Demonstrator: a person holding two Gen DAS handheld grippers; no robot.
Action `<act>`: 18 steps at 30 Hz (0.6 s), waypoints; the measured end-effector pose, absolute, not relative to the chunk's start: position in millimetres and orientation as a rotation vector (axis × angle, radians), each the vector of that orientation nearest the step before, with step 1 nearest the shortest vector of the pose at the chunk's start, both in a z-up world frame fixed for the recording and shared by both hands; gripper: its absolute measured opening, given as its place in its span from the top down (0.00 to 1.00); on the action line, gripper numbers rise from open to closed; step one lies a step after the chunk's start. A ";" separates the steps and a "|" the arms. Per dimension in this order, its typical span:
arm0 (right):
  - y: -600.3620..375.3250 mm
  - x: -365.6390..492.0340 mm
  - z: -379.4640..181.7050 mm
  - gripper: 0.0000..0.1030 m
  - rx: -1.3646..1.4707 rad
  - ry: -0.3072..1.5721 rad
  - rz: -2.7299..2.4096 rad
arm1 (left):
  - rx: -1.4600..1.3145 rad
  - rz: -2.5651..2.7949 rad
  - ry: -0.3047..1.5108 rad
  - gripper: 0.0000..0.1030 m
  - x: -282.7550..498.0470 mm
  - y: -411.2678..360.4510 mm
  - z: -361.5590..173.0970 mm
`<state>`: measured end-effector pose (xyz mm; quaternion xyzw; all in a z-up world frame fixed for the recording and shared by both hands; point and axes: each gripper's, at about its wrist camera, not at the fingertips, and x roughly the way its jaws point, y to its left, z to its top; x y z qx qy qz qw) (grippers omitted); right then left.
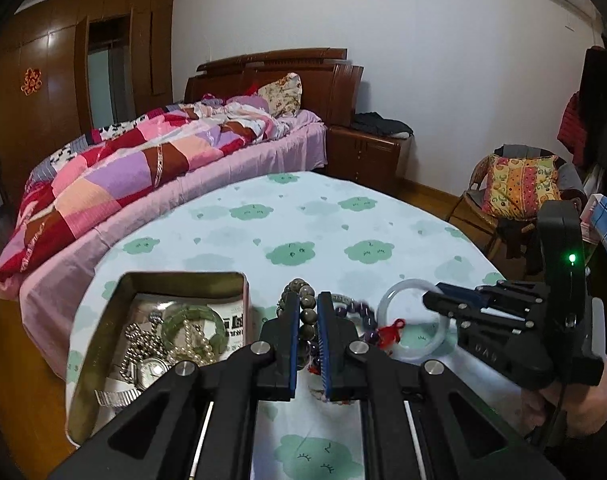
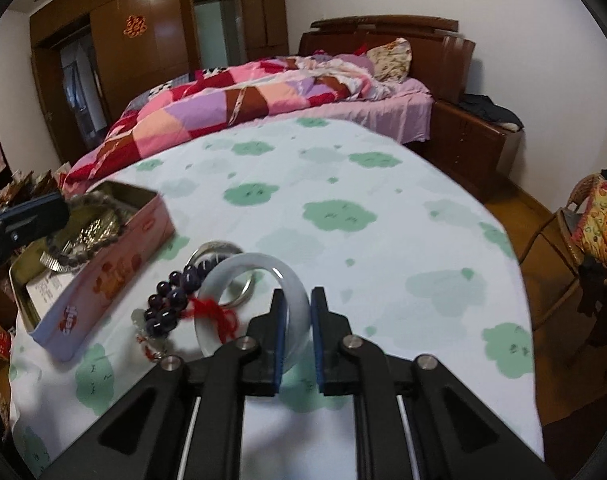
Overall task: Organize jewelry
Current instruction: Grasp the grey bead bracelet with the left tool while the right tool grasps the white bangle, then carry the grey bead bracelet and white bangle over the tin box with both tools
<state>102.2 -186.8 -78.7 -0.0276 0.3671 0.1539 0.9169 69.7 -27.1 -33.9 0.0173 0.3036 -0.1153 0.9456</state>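
Observation:
My left gripper (image 1: pixel 306 300) is shut on a brown bead bracelet (image 1: pixel 305 303) and holds it just right of the open tin box (image 1: pixel 103 320); the bracelet and gripper also show over the box in the right wrist view (image 2: pixel 83 204). The box holds a green bangle (image 1: pixel 191 320), a pearl string and a watch (image 1: pixel 149 370). My right gripper (image 2: pixel 297 300) is shut on a white jade bangle (image 2: pixel 259 268) with a red string (image 2: pixel 217 314), tilted up from the cloth. A purple bead bracelet (image 2: pixel 175 292) and a silver bangle (image 2: pixel 219 248) lie beside it.
The table (image 2: pixel 343 184) has a white cloth with green clouds. A bed with a patchwork quilt (image 1: pixel 123 176) stands behind it, a wooden nightstand (image 1: pixel 367 152) beyond, and a wicker chair with a cushion (image 1: pixel 519 188) at the right.

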 end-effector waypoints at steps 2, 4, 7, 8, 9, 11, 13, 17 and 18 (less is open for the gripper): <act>-189.8 104.2 -73.9 0.87 -0.053 0.742 0.306 | 0.037 -0.232 0.607 0.93 68.3 -25.5 -30.1; -193.4 104.1 -66.3 0.87 -0.052 0.722 0.295 | 0.038 -0.230 0.594 0.93 65.7 -24.1 -25.4; -195.3 103.5 -56.3 0.87 -0.041 0.698 0.298 | 0.035 -0.227 0.581 0.93 62.6 -20.5 -20.0; -195.6 102.4 -55.0 0.87 -0.040 0.694 0.301 | 0.034 -0.226 0.579 0.93 62.0 -19.4 -18.7; -194.0 101.8 -52.3 0.87 -0.039 0.687 0.307 | 0.033 -0.224 0.576 0.93 61.3 -17.8 -17.4; -190.8 101.5 -50.2 0.87 -0.035 0.681 0.322 | 0.030 -0.217 0.572 0.93 60.2 -13.5 -15.2; -187.9 99.2 -49.5 0.87 -0.024 0.679 0.341 | 0.023 -0.208 0.569 0.93 58.7 -7.8 -13.0; -176.8 98.6 -48.1 0.87 -0.015 0.684 0.387 | 0.009 -0.184 0.560 0.93 53.6 4.2 -7.9; -173.7 98.2 -47.8 0.87 -0.017 0.685 0.398 | 0.004 -0.178 0.557 0.93 52.8 7.5 -7.0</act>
